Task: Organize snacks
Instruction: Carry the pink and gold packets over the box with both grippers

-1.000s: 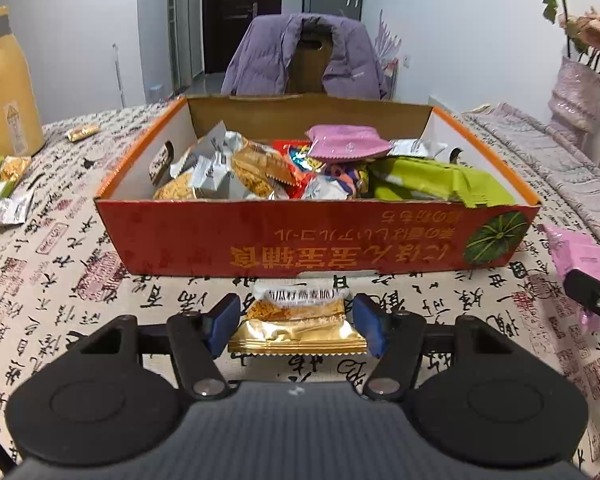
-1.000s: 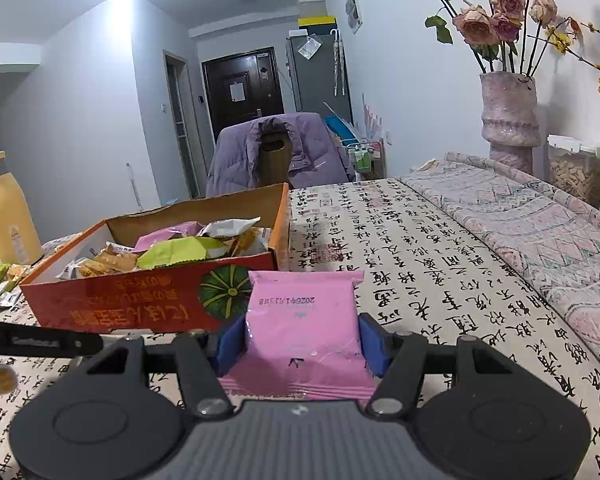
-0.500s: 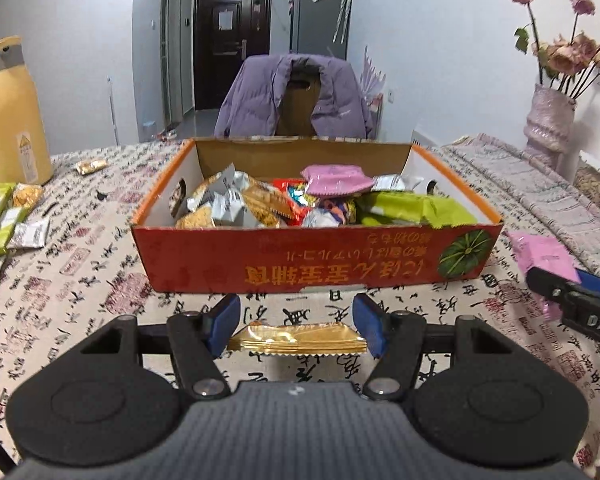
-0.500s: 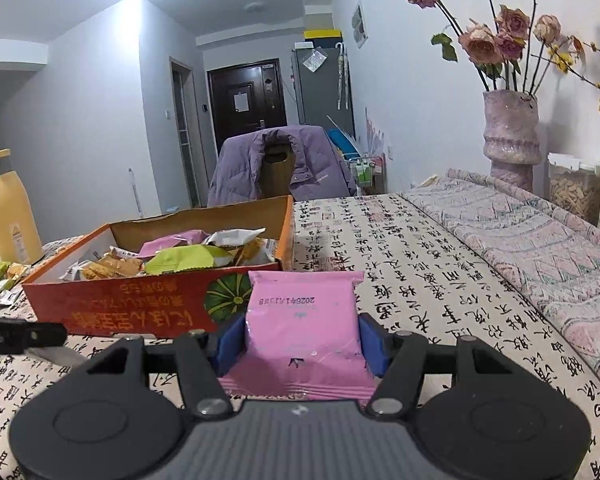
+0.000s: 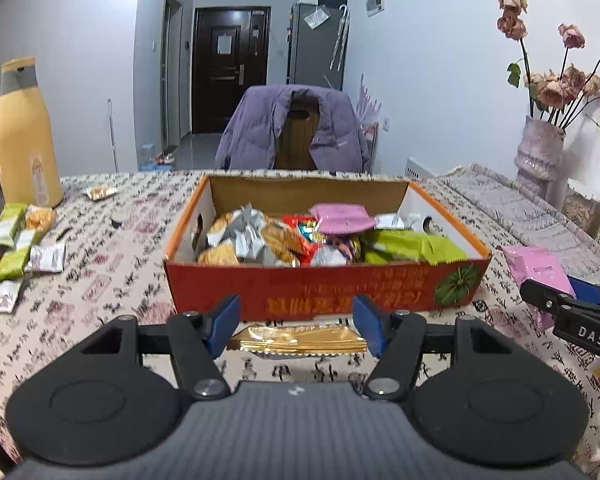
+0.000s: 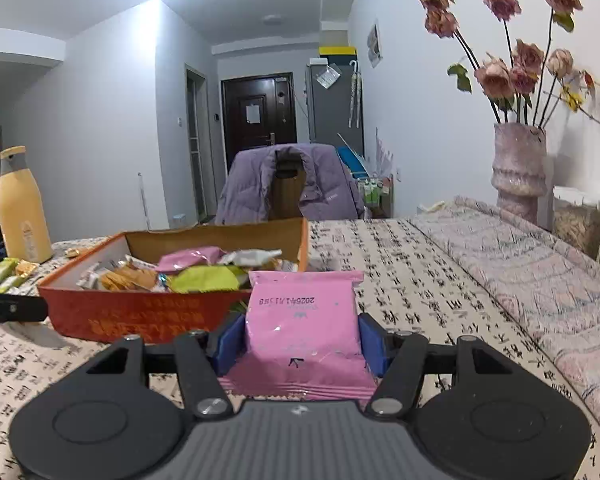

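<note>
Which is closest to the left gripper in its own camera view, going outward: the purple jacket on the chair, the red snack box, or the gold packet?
1. Gold packet, held between the left gripper's pads.
2. Red snack box, just ahead on the table.
3. Purple jacket, on the chair beyond the table's far edge.

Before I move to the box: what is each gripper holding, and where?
Left gripper: gold snack packet, gripped across its side edges. Right gripper: pink snack packet, gripped by both sides near its lower end.
</note>
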`<action>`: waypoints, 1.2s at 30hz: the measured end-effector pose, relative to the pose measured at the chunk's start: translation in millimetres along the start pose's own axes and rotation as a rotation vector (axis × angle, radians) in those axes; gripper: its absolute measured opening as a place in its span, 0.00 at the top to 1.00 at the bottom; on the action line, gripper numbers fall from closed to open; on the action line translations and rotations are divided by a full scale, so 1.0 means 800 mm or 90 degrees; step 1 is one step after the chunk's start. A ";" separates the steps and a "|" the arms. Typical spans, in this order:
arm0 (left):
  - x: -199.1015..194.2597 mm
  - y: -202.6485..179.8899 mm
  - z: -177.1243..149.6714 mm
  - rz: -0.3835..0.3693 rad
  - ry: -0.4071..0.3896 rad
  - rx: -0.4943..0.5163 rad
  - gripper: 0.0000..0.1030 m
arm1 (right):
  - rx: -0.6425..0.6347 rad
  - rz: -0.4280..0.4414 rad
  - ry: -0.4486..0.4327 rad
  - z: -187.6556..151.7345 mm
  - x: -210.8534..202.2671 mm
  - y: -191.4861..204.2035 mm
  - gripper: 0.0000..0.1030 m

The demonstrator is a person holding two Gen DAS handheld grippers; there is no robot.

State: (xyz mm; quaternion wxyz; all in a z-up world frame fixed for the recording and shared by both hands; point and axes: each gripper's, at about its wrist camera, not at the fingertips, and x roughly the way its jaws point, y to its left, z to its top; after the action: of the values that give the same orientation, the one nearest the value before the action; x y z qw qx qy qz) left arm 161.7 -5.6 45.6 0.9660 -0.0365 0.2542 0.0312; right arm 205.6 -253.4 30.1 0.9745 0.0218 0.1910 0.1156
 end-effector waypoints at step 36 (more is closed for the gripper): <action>0.120 0.019 0.131 -0.012 -0.055 -0.015 0.38 | -0.062 0.058 0.031 0.111 0.156 0.098 0.41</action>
State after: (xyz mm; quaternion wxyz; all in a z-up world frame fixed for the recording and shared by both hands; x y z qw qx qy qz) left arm 295.1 22.9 88.5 0.9758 -0.0485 0.2117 0.0268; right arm 333.9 -147.6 73.2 0.9631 -0.0201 0.2080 0.1695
